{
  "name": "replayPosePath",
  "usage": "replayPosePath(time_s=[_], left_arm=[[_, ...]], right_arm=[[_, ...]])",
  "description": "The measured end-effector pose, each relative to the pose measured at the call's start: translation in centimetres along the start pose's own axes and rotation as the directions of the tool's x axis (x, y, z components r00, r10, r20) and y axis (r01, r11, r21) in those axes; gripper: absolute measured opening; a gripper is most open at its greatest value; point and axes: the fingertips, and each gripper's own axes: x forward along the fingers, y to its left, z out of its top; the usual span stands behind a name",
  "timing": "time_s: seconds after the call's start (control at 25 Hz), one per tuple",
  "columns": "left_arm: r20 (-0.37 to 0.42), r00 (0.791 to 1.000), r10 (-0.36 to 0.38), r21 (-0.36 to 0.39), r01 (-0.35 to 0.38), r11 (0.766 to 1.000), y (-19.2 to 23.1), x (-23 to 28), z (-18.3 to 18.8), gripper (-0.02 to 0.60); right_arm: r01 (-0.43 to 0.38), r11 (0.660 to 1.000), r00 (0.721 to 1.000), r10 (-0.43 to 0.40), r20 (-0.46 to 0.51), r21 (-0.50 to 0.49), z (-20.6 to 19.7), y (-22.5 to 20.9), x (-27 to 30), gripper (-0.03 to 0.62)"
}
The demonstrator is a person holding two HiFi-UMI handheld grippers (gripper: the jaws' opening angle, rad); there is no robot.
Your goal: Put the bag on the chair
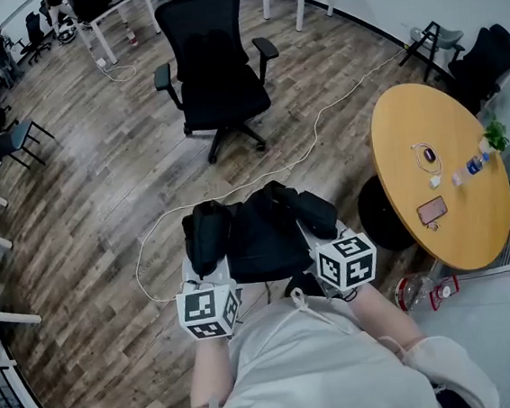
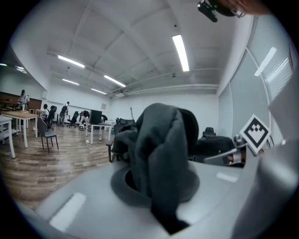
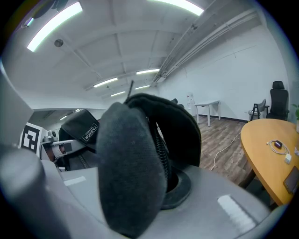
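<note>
The black bag point(image 1: 263, 236) hangs in front of me above the wooden floor, held from both sides. My left gripper point(image 1: 210, 271) is shut on a dark fabric strap of the bag point(image 2: 159, 154), which bunches up between its jaws. My right gripper point(image 1: 324, 237) is shut on a padded black strap point(image 3: 131, 172) on the bag's other side. In the head view both grippers' fingertips are hidden under the bag. The black office chair point(image 1: 215, 67) stands further ahead on the floor, its seat bare and facing me, well apart from the bag.
A round wooden table point(image 1: 401, 129) stands to the right with a phone point(image 1: 432, 211) and small items on it. A white cable point(image 1: 319, 119) trails across the floor between chair and table. Desks and other chairs line the far left and back. Red objects point(image 1: 428, 294) lie by my right side.
</note>
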Motion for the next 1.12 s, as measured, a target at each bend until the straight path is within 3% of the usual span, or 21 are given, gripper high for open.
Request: replayPosePath(time_s=[0.2,0.52,1.12], left_arm=[[-0.016,1.000,0.003,-0.009,-0.003,1.000,0.4,1.3,-0.7,0.025],[-0.061,0.997,0.047,-0.010,-0.048,0.999,1.7,7.4,-0.4,0.025],[-0.080,0.989,0.123,-0.031,-0.126,0.992,4.5,27.9,4.0,0.025]], right_arm=[[-0.003,1.000,1.000,0.003,-0.015,0.003,-0.2,-0.8,1.5,0.028],[-0.054,0.998,0.997,0.055,-0.049,0.032,1.7,-4.3,7.2,0.028],[-0.139,0.990,0.986,0.139,-0.087,0.014,12.6,-16.3,22.2,0.028]])
